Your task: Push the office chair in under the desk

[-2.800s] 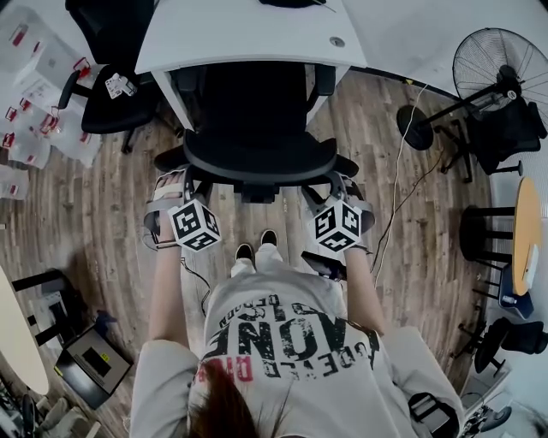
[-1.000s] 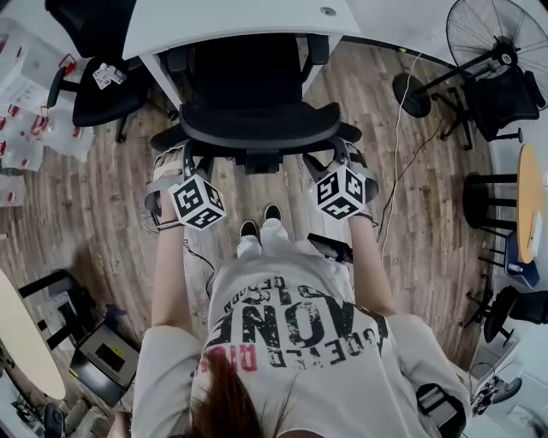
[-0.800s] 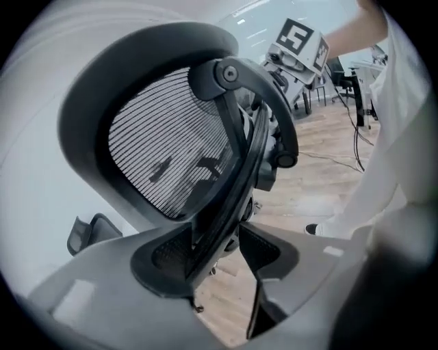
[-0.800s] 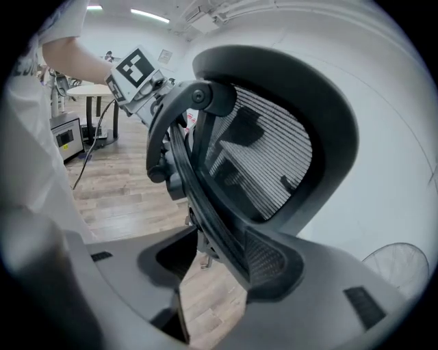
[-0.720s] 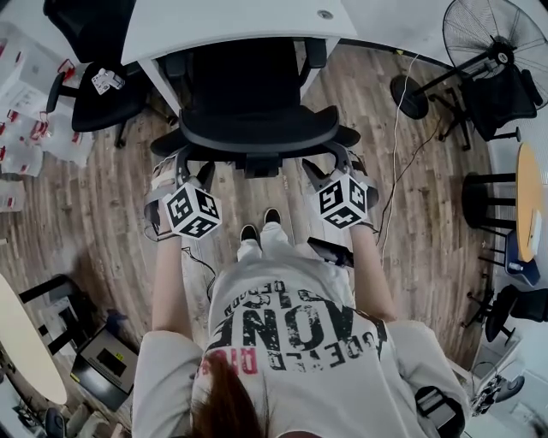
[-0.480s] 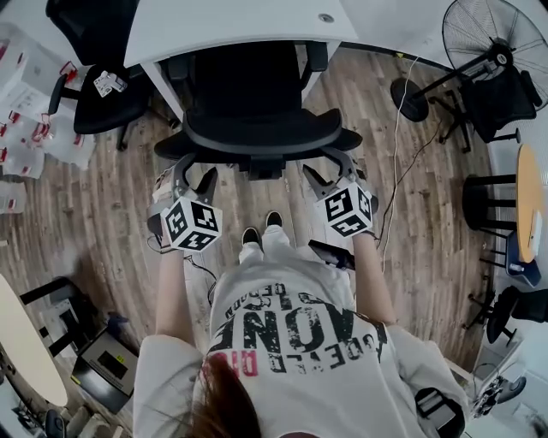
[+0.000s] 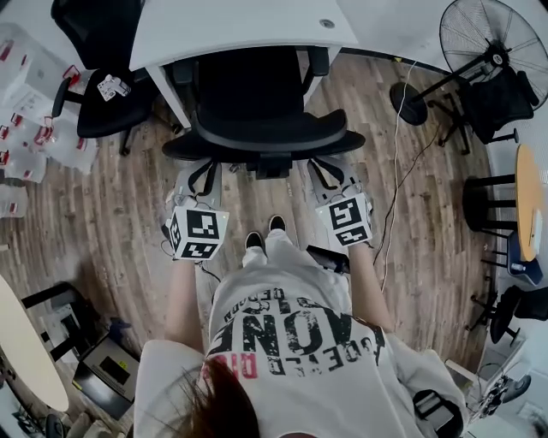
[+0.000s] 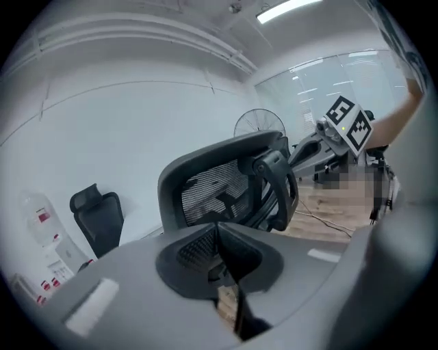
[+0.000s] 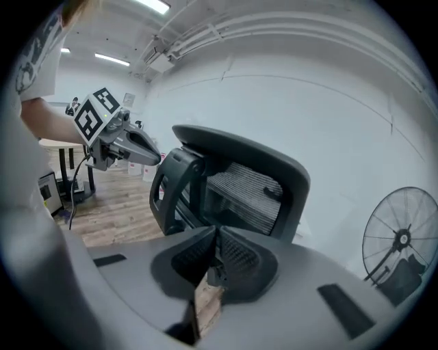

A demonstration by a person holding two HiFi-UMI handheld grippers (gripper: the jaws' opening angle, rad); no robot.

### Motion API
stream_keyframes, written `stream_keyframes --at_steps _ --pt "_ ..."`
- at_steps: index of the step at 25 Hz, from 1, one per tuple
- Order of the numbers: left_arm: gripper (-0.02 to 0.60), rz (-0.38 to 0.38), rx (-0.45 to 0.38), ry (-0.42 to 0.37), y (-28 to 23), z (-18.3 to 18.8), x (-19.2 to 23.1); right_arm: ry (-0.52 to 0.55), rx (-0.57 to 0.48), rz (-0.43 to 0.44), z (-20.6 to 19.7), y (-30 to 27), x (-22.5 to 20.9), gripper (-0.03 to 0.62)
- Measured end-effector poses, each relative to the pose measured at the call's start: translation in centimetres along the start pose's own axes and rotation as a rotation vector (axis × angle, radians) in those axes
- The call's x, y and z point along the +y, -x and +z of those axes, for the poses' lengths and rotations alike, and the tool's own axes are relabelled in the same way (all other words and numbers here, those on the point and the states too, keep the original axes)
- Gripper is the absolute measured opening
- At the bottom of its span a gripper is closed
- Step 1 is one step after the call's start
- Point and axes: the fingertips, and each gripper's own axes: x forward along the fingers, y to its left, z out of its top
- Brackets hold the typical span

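Chair (image 7: 257,94) tucked under desk (image 7: 240,30), backrest just outside desk edge; seems done. Left gripper (image 7: 203,177) and right gripper (image 7: 325,174), just clenched shut on nothing, clear of chair.

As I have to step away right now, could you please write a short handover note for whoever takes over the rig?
Left gripper: jaws have just closed and are together, with nothing between them, clear of the office chair.
Right gripper: the same, shut and empty.
Office chair: front tucked under the desk, backrest facing the person.
Done: it looks pushed in, and neither gripper touches it.
Left: probably nothing; perhaps check whether it can go further in.
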Motion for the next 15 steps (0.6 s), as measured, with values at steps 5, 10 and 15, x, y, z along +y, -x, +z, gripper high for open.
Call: stream_keyframes --at_steps 5,10,15 --pt "0.012 0.013 -0.035 0.021 0.7 0.5 0.2 -0.059 -0.05 -0.016 1.6 0.4 0.8 0.015" --pt "0.011 0.018 -0.139 0.137 1.7 2.7 0.8 -0.209 -0.111 -0.021 2.6 1.3 0.9 0.014" --pt "0.011 0.05 -0.208 0.205 2.7 4.5 1.1 -0.273 -0.184 -0.066 4.1 3.1 -0.6 0.014"
